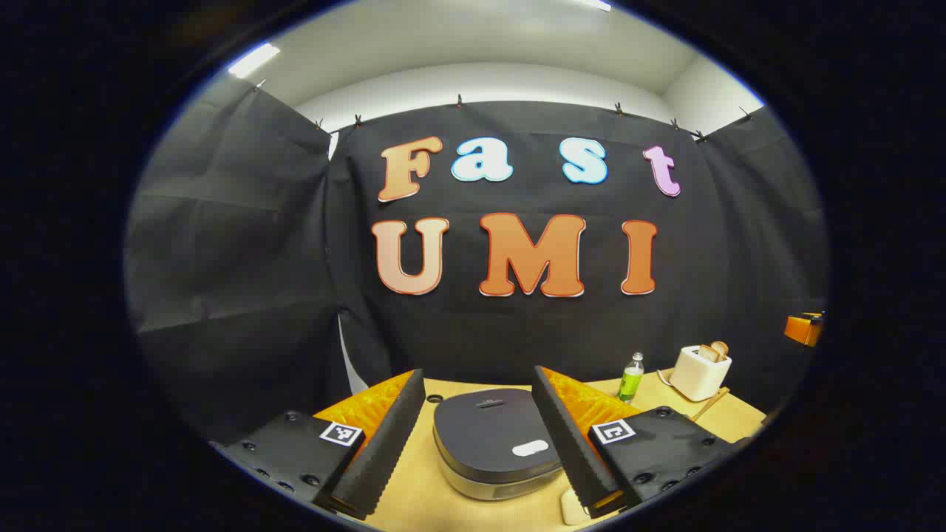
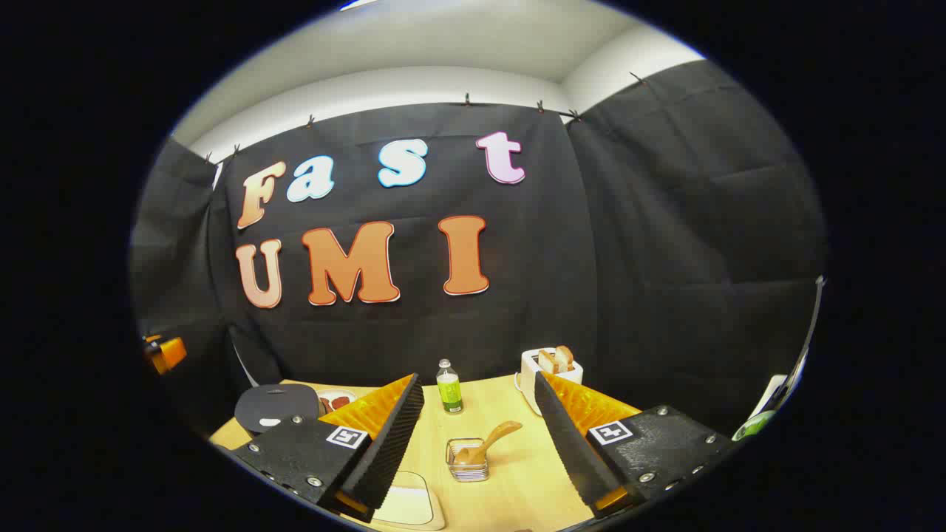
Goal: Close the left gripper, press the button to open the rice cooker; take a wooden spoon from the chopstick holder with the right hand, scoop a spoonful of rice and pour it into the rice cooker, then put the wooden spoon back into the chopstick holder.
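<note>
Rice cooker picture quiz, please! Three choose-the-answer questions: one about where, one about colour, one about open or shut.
1. The wooden spoon sits:
A in the wire holder
B on the toaster
C in a claw

2. The bottle liquid is:
A red
B green
C blue

3. The rice cooker lid is:
A open
B missing
C shut

Answers: 1 A, its bowl rests inside the holder. 2 B, green shows through the bottle. 3 C, the lid lies flat on the pot.

On the table (image 2: 510,473), the wooden spoon (image 2: 489,439) leans in the chopstick holder (image 2: 467,459), bottle (image 2: 448,386) behind, toaster (image 2: 550,366) right.
</note>
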Demonstrator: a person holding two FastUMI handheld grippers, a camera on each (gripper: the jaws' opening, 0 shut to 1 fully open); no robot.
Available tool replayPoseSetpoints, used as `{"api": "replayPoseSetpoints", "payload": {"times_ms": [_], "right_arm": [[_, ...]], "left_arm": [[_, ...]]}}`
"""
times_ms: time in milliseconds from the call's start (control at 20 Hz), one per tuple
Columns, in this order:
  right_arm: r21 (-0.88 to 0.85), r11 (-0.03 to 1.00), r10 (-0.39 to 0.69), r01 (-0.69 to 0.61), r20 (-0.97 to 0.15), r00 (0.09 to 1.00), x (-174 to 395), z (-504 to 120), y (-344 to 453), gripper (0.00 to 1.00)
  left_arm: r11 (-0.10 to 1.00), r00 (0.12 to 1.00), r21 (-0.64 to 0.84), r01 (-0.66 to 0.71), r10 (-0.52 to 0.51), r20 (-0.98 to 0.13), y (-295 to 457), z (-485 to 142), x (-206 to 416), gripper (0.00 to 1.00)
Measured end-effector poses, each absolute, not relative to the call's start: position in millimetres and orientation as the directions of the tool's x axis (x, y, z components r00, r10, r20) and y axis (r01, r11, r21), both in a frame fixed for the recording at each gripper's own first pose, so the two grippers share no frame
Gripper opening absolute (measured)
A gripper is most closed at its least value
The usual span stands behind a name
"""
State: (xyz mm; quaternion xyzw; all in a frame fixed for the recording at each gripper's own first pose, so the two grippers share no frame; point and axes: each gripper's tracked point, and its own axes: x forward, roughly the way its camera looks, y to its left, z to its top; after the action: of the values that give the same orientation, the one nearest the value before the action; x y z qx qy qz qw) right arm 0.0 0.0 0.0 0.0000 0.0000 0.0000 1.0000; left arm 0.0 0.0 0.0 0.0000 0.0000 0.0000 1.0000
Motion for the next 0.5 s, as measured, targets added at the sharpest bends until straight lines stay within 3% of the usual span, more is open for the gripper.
{"api": "replayPoseSetpoints", "payload": {"times_ms": [50,150,200,250,500], "right_arm": [[-0.020,1.000,-0.001,0.001,-0.002,1.000,-1.2,2.9,0.8,0.93],[-0.005,1.000,0.014,-0.014,0.005,1.000,-3.6,10.7,5.0,0.94],[0.012,1.000,0.023,-0.023,0.008,1.000,-2.8,13.6,7.0,0.99],[0.017,0.999,0.031,-0.031,0.007,0.999,-1.2,12.9,7.0,0.94],[-0.016,0.997,0.073,-0.073,-0.012,0.997,1.0,5.2,3.2,0.93]], "left_arm": [[1.000,1.000,-0.006,-0.003,0.003,-0.005,-1.0,-3.7,-2.1,1.00],[0.999,0.999,-0.042,0.021,-0.023,-0.030,-7.9,-7.8,-7.7,0.93],[0.998,0.999,-0.053,0.028,-0.029,-0.032,-9.0,-6.1,-10.1,0.96],[0.998,0.999,-0.056,0.016,-0.018,-0.028,-5.4,-2.8,-11.0,1.00],[0.998,0.999,-0.054,-0.033,0.032,-0.011,-8.5,9.5,-22.4,1.00]]}}
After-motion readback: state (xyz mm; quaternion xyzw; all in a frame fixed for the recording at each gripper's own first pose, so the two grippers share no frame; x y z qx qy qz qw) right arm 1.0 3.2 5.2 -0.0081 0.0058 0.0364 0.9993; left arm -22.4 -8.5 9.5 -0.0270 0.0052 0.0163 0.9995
